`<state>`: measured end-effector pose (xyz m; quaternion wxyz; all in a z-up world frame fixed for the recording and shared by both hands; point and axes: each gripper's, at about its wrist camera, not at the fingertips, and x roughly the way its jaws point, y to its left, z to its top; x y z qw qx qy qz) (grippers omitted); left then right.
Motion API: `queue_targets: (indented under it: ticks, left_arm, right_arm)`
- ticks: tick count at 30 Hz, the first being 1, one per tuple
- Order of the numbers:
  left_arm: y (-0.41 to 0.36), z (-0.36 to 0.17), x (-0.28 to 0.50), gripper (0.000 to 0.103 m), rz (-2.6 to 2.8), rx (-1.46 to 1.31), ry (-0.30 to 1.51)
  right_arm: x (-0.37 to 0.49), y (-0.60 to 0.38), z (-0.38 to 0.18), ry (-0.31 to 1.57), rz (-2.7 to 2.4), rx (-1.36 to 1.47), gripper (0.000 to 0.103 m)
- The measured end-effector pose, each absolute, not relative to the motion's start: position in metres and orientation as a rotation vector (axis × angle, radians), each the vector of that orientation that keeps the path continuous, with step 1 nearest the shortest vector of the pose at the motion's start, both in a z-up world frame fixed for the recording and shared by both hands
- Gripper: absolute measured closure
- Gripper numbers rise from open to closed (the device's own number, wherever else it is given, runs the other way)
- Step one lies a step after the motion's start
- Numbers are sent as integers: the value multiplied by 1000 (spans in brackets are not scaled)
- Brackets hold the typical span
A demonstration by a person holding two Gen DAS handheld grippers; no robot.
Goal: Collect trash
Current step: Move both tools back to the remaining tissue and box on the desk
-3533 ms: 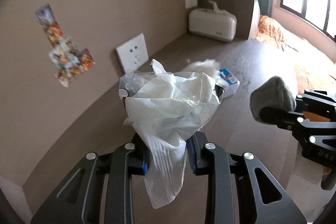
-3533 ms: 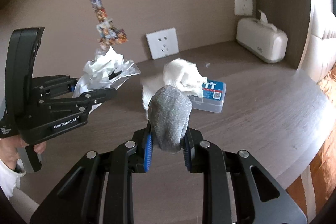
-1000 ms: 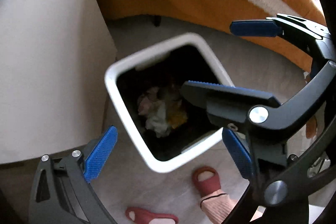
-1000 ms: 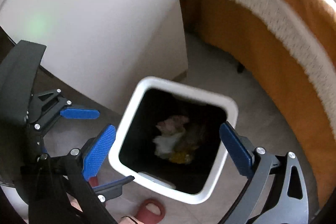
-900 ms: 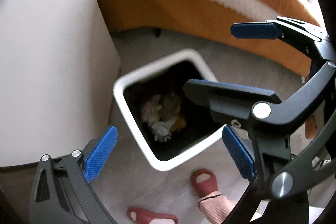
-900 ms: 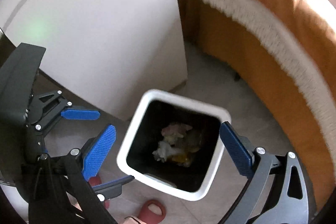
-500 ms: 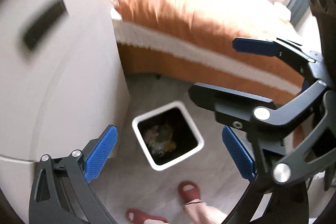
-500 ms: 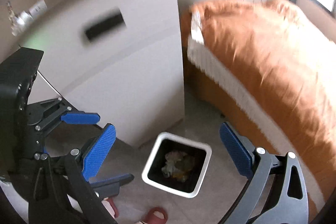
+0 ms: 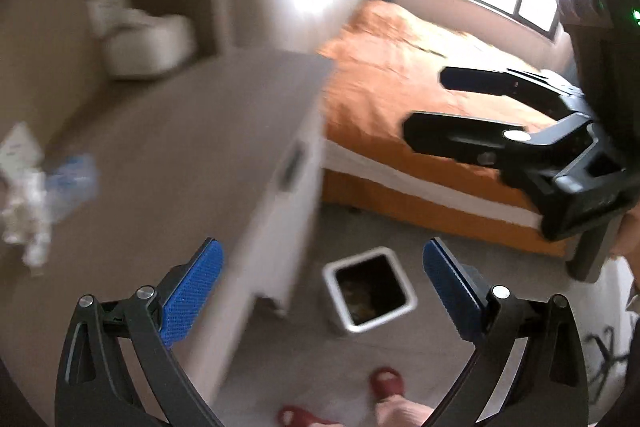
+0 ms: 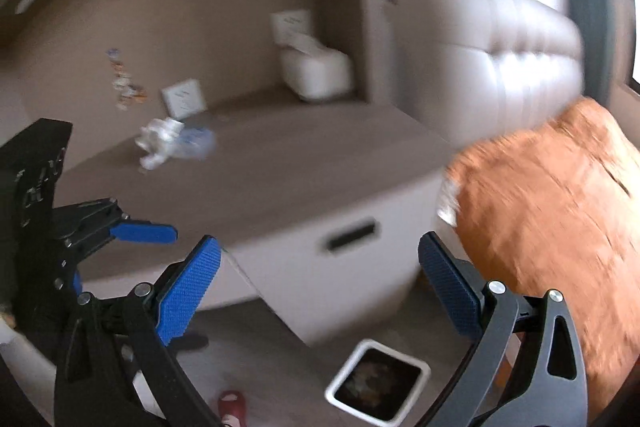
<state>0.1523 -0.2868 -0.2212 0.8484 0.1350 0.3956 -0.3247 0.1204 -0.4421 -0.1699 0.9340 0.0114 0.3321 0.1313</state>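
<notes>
Both views are motion-blurred. My left gripper (image 9: 320, 287) is open and empty, high above the floor. My right gripper (image 10: 320, 283) is open and empty too; it shows in the left wrist view (image 9: 472, 107) at the right. A white square bin (image 9: 370, 293) with trash inside stands on the floor beside the cabinet; it also shows in the right wrist view (image 10: 378, 383). A crumpled white tissue (image 10: 158, 143) lies on the grey cabinet top (image 10: 260, 179) next to a blue-labelled clear box (image 10: 196, 141). The tissue shows in the left wrist view (image 9: 24, 211) at the far left.
A white tissue dispenser (image 10: 316, 73) stands at the back of the cabinet top. A bed with an orange cover (image 9: 404, 75) fills the right side. Red slippers (image 9: 384, 381) and a foot are on the floor near the bin. A wall socket (image 10: 184, 103) sits behind the tissue.
Both grippers let go of the plastic bag and the grey sock over the bin. They have since risen and swung up from the bin toward the cabinet top.
</notes>
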Motion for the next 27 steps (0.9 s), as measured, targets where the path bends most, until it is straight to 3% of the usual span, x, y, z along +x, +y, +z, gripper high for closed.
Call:
queue_targets:
  ticks: [14,27]
  left_arm:
    - [-90,-166,229,5,-331,286,741]
    - [-47,-203,299,5,-349,283,785]
  right_arm:
    - [206,-278,-146,647,505,-127,4]
    - [269,-237,-186,736,591,-191,4]
